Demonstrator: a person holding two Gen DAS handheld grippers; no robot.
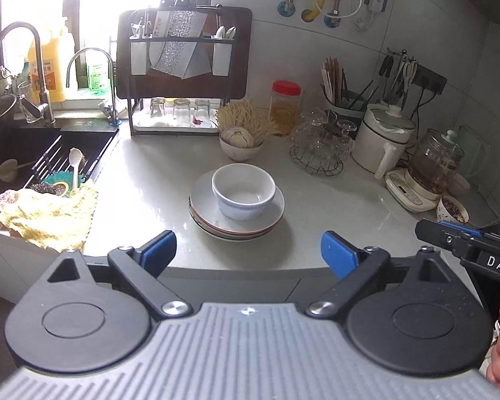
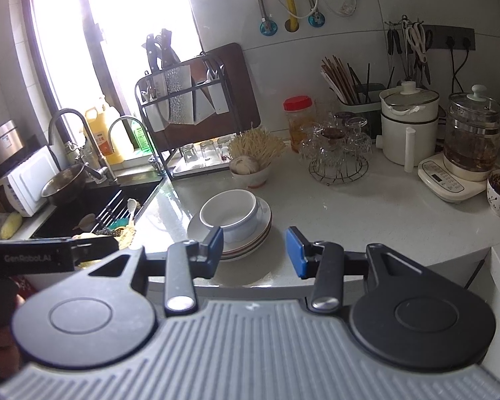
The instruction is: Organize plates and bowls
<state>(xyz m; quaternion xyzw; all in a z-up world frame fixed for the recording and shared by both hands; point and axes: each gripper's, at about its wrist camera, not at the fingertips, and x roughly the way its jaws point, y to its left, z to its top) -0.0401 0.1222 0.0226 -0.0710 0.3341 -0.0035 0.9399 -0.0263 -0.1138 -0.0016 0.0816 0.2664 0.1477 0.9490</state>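
Both grippers hover level at the table's (image 1: pixel 333 180) front edge, left gripper (image 1: pixel 248 253) and right gripper (image 2: pixel 254 253) with fingers spread and empty. Ahead, a white bowl (image 1: pixel 244 190) sits on stacked plates (image 1: pixel 236 225), bare surface all round.

left wrist view: at tabletop edge, faces wall, white ceramic bowl on stacked plates (image 1: pixel 243 190) centred, near | right wrist view: further right, angled left toward black sink (image 2: pixel 93 206) | shared: pale stone tabletop (image 1: pixel 333 206), dark knife rack (image 1: pixel 183 46)
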